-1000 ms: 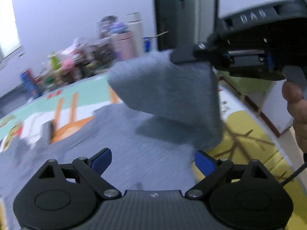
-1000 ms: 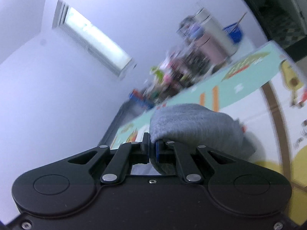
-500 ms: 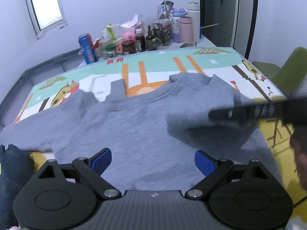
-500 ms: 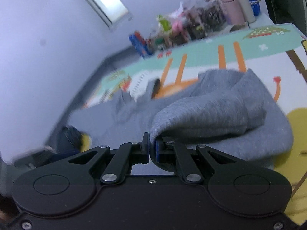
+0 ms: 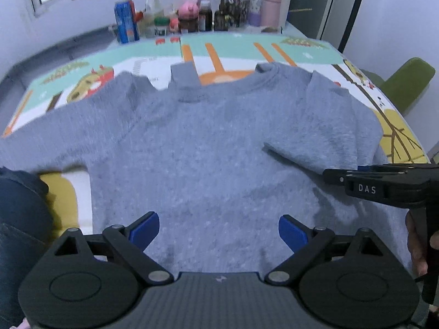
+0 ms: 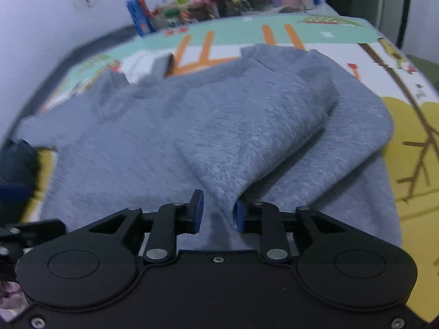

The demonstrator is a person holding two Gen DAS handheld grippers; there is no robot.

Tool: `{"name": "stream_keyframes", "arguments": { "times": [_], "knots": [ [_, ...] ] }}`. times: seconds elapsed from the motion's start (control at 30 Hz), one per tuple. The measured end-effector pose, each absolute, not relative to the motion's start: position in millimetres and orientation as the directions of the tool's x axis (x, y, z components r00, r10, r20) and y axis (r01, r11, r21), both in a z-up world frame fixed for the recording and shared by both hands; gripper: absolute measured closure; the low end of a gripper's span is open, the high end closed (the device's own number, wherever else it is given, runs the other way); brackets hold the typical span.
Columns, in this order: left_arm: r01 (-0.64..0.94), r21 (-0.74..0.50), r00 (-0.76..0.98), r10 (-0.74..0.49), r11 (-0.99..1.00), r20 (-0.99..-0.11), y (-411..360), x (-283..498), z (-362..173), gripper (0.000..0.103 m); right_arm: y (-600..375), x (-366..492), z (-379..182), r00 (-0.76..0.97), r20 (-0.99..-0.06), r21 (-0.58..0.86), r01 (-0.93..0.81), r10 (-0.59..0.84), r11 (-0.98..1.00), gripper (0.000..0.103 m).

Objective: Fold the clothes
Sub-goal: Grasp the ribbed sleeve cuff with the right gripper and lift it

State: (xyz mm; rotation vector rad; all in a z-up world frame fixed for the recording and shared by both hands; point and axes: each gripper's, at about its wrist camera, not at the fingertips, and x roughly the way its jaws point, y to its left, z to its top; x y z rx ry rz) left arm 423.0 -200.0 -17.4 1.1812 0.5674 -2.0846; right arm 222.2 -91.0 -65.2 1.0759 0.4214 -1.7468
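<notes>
A grey sweater [image 5: 205, 150] lies spread flat on a cartoon play mat [image 5: 233, 52], neck at the far side. Its right sleeve [image 5: 323, 126] is folded inward across the body, and its other sleeve stretches out to the left. My left gripper [image 5: 219, 229] hovers open and wide over the sweater's lower body, holding nothing. My right gripper [image 6: 218, 215] is open at the cuff end of the folded sleeve [image 6: 260, 126]; the cloth rests between the parted pads, against the right one. In the left wrist view the right gripper [image 5: 328, 176] shows edge-on at the right.
Bottles, cans and jars [image 5: 208, 13] crowd the far edge of the table. A dark blue denim garment [image 5: 19, 205] lies at the left edge. A green chair [image 5: 406, 82] stands beyond the right side. A hand [image 5: 417, 244] holds the right gripper's handle.
The right gripper carried the sleeve down from mid-air, laid it across the sweater body, then opened its jaws. The left gripper stayed open and now looks over the whole sweater.
</notes>
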Motion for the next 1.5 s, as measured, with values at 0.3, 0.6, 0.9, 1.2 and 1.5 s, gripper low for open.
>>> {"name": "stream_keyframes", "arguments": {
  "times": [0.3,0.6,0.9,1.2,1.5],
  "knots": [
    [0.725,-0.086,-0.363,-0.273,-0.683,-0.891,-210,419,-26,0.007,-74,234,-53,-0.158,-0.861,0.127,0.852,-0.482,-0.507,0.069],
    [0.702,-0.084,-0.357,-0.247,-0.707,-0.901,-206,389,-28,0.007,-35,179,-18,-0.168,-0.82,0.237,0.77,-0.547,-0.592,0.063],
    [0.677,-0.072,-0.358,-0.242,-0.733,-0.902,-206,349,-28,0.007,-48,75,-27,-0.178,-0.794,0.349,0.648,-0.581,-0.676,0.063],
    [0.63,-0.081,-0.371,-0.208,-0.772,-0.905,-198,312,-39,0.007,-88,36,-59,-0.118,-0.801,0.4,0.623,-0.586,-0.672,0.063],
    [0.621,-0.088,-0.366,-0.189,-0.779,-0.911,-196,298,-45,0.007,-99,33,-71,-0.068,-0.774,0.482,0.581,-0.629,-0.656,0.065]
  ]
}}
